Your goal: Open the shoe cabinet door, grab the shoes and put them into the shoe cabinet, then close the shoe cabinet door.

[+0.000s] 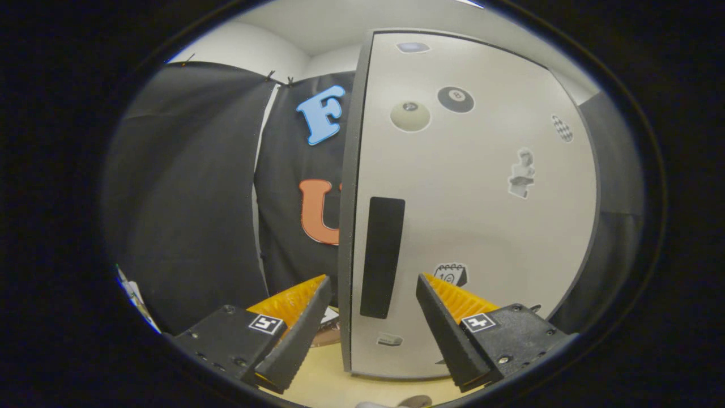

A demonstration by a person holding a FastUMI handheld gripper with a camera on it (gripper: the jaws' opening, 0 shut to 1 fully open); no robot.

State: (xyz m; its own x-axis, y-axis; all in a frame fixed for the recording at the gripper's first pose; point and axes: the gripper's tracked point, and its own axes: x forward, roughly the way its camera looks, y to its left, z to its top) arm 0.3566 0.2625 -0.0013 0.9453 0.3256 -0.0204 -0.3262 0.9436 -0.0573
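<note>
Your gripper [374, 294] is spread wide, holding nothing, its fingers straddling the handle [382, 256] just ahead. The cabinet door [470, 215] looks unopened; every step remains.

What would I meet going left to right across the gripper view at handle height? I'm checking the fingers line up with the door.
Black cloth → door edge → handle → door face. The gripper is open, its fingers straddling the handle.

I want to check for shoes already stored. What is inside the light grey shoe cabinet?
Cannot be seen: the light grey shoe cabinet door covers the inside. Only its black upright handle and stickers show. The open gripper is just before the handle.
</note>
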